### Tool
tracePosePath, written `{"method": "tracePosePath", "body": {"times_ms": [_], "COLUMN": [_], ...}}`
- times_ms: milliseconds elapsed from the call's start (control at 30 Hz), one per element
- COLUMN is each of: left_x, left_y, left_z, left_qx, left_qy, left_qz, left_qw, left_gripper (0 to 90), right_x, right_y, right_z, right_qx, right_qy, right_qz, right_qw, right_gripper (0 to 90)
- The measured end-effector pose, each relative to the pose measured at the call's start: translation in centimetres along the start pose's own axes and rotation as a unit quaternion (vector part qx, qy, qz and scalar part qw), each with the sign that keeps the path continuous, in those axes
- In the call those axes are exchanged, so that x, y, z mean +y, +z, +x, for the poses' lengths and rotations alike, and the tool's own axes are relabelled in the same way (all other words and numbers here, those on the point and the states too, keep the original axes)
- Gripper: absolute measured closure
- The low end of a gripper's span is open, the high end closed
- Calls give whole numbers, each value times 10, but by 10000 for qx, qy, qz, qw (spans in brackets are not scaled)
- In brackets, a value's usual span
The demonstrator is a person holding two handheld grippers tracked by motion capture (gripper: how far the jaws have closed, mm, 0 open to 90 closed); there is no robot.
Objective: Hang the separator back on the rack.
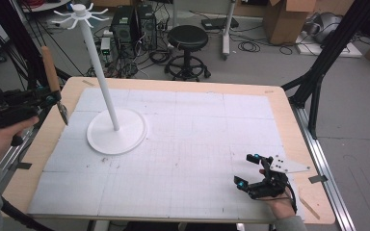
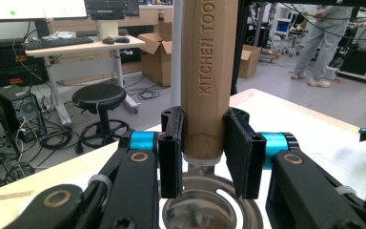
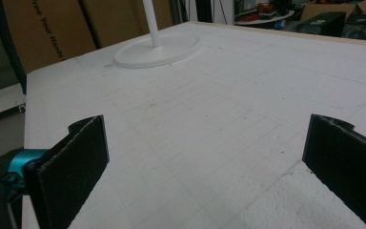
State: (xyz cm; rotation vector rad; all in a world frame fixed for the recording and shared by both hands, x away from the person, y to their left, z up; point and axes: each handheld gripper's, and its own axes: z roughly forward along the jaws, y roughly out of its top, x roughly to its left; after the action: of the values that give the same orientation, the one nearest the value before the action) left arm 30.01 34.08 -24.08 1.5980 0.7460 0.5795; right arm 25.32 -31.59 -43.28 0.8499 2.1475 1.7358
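The left gripper's (image 1: 53, 98) fingers (image 2: 170, 143) clamp a wooden-handled kitchen tool (image 2: 206, 71) upright at nine o'clock off the surface (image 1: 183, 86). The right gripper's (image 1: 253, 169) fingers (image 3: 71, 162) gape wide, empty, at five o'clock. Gripped low, the tool may tilt or slip while being hung on the white rack (image 1: 101, 72).

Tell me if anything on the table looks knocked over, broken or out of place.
Nothing stands out. The white rack stands upright on its round base on the foam mat. The left tool grips the wooden-handled utensil squarely, handle up, and the right tool is open over bare mat.
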Motion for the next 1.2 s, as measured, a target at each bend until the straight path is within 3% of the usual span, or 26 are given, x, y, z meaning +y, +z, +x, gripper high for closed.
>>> {"method": "tracePosePath", "body": {"times_ms": [167, 333, 567, 867, 1200], "left_x": [6, 15, 26, 29, 39], "left_y": [1, 1, 4, 10, 4], "left_z": [1, 1, 7, 8, 11], "left_qx": [7, 6, 32, 8, 81], "left_qy": [16, 132, 109, 77, 28], "left_qz": [55, 261, 340, 367, 246], "left_qw": [10000, 9996, 9994, 9993, 9997], "left_gripper": [684, 685, 684, 684, 685], "right_x": [0, -1, 1, 1, 3], "right_y": [0, -2, -4, -2, 2], "right_z": [0, -1, -1, -4, -3], "right_qx": [-8, -8, -52, 17, 119], "right_qy": [-6, 31, 29, 44, 43], "right_qz": [8, -11, -58, -74, -96], "right_qw": [10000, 10000, 10000, 10000, 9999], "right_gripper": [7, 7, 7, 7, 7]}}
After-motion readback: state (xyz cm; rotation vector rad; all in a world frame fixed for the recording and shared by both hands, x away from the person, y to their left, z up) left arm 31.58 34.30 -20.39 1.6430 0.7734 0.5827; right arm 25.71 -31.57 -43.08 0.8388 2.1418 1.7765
